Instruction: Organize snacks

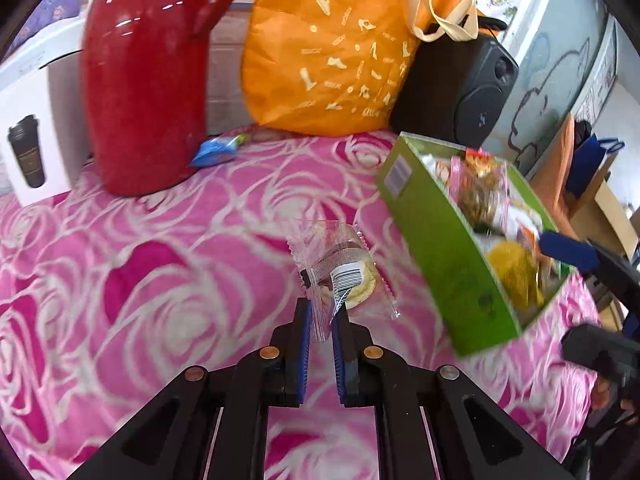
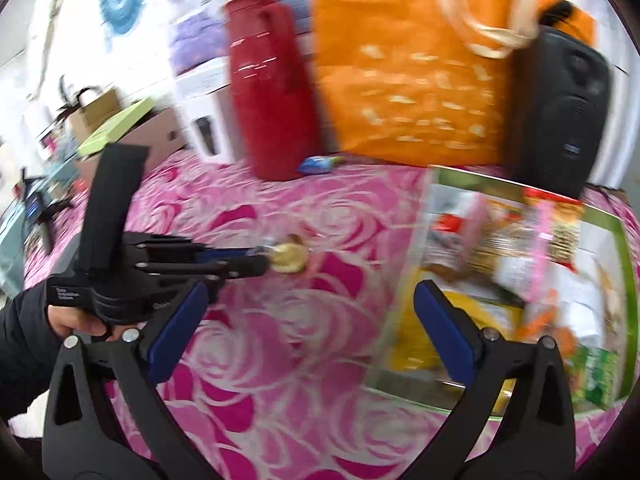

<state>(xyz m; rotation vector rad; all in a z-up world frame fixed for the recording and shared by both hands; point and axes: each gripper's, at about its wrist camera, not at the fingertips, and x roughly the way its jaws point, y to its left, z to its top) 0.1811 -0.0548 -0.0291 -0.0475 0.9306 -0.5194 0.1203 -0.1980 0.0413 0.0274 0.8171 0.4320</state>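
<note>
Surface: pink rose-print cloth over what looks like a table. Item 1: left hand-held gripper, jaws narrow, pinching edge of a clear-wrapped snack packet w/ barcode label and pale round cake inside; packet sits at 12 o'clock from the fingertips, whether its far end rests on the cloth or hangs just above it cannot be told. Same packet in right wrist view at tip of the left tool, approx 10 o'clock from frame centre. Item 2: right hand-held gripper, jaws wide apart, nothing between the blue pads; one pad overlaps the box rim in view, contact unclear. Item 3: green snack box, open top, at 3 o'clock of the packet, holding assorted packets (pink, yellow, orange wrappers; blurred, no detail). Back row, 12 o'clock: red jug, orange bag w/ cream handles, black speaker just behind the box. Small blue wrapper at foot of the jug, touching or nearly so. White carton w/ cup picture at 9 o'clock. A hand in dark sleeve grips the left tool.
</note>
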